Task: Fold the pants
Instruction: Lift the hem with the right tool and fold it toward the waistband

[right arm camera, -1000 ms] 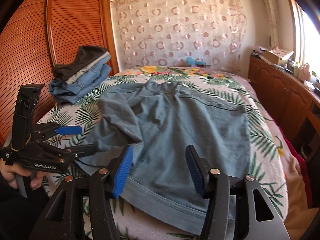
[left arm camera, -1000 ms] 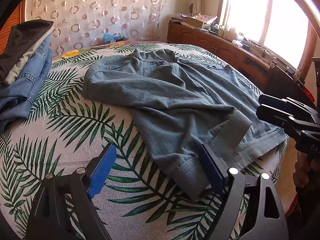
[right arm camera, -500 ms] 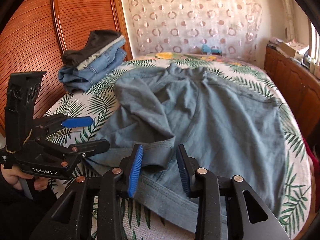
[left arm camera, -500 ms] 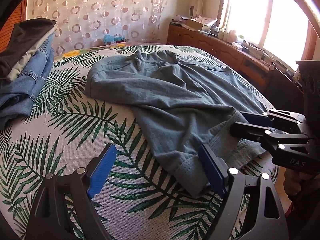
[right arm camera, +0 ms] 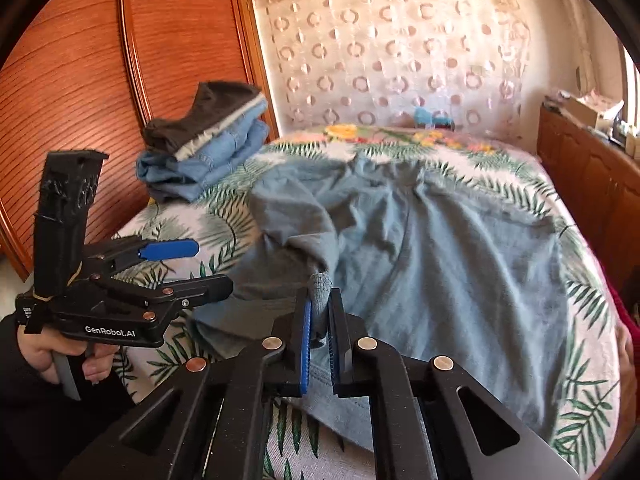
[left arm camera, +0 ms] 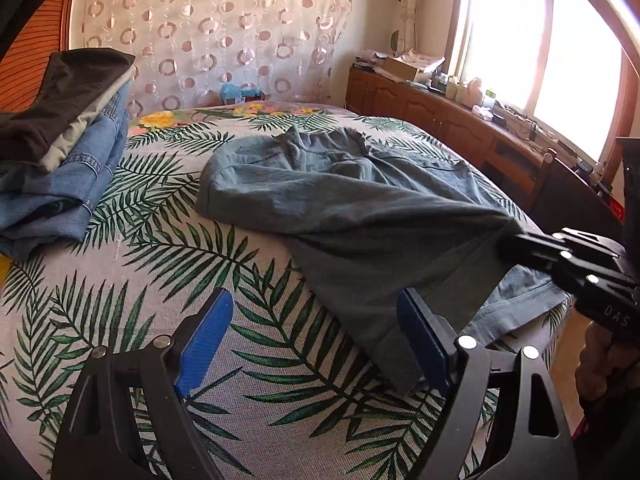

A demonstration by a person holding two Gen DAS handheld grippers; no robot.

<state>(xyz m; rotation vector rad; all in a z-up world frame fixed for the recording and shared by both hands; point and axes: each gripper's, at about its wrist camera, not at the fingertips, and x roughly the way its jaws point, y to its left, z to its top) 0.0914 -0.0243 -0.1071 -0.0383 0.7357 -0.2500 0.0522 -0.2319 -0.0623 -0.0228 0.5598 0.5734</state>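
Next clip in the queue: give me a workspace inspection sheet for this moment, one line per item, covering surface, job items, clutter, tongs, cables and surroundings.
Surface: bed with palm-leaf bedspread.
Job's things: grey-blue pants spread across the bed; one cuff raised off the spread.
Clutter: stack of folded clothes at the bed's left edge; small blue object at the far end.
Tongs: right tongs shut on the cuff; left tongs open, low over the bedspread, holding nothing.
Cables: nothing seen.
Surroundings: circle-patterned curtain behind the bed, wooden slatted wardrobe on the left, cluttered wooden sideboard beneath a bright window on the right.
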